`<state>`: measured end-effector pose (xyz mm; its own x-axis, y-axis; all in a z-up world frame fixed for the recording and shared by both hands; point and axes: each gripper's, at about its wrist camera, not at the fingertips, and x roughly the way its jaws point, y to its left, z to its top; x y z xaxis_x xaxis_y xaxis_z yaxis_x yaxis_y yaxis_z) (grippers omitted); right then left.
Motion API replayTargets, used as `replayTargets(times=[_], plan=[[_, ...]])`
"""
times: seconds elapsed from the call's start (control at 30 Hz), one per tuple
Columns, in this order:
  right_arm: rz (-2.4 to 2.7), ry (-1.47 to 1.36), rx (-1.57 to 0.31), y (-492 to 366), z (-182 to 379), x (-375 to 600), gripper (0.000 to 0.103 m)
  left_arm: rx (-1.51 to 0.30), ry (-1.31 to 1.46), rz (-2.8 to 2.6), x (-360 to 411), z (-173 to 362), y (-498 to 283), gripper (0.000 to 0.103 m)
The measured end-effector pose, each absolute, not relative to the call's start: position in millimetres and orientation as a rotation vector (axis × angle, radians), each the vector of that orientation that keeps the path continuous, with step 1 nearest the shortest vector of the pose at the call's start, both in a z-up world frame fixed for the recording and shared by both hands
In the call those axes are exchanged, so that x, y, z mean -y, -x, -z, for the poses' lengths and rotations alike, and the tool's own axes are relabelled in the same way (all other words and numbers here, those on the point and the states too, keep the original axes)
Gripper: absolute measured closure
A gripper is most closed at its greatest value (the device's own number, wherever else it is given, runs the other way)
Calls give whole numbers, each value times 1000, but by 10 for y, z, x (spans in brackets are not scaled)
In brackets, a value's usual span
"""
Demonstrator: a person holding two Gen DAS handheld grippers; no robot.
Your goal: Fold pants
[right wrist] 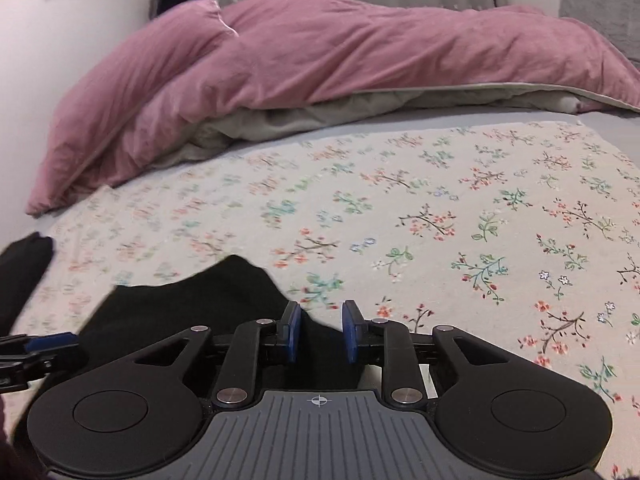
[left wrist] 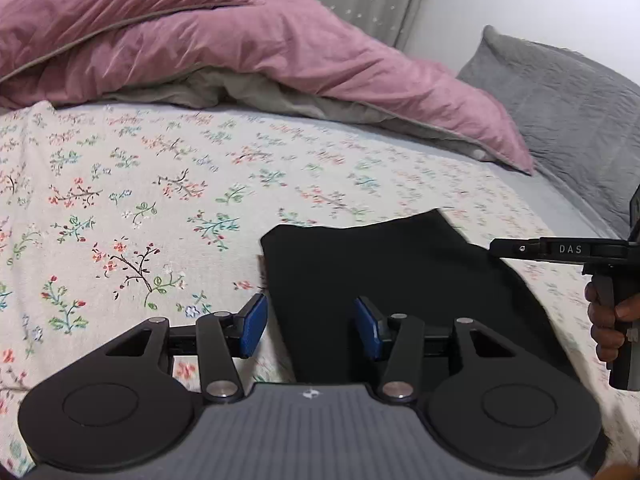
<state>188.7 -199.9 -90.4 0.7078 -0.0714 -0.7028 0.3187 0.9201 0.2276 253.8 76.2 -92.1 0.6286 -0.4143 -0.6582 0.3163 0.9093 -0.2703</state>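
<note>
Black pants [left wrist: 384, 280]: flat on the flowered sheet [left wrist: 160, 184] of the bed. Left gripper [left wrist: 311, 328]: spread wide above them, holding nothing. Right gripper [right wrist: 319, 332]: narrowly parted over the cloth's edge.

Black pants [left wrist: 384, 276] lie on a floral sheet [left wrist: 140, 184] at lower centre of the frame, the left gripper [left wrist: 310, 328] parted above their near edge. At right, a hand [left wrist: 612, 320] grips the right gripper's [left wrist: 520, 249] handle. A pink duvet [left wrist: 200, 40] fills the upper left, a grey pillow [left wrist: 568, 100] the upper right.
</note>
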Motion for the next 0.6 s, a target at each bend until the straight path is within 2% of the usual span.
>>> replayTargets(times=[0.23, 0.43, 0.6], plan=[[79, -285, -777, -1375, 644, 1494, 79, -727, 36, 482, -498, 728, -1889, 26], [32, -128, -876, -972, 765, 927, 79, -738, -98, 507, -278, 885, -1424, 22], [38, -79, -874, -632, 796, 792, 79, -719, -97, 489, -365, 871, -1246, 22]])
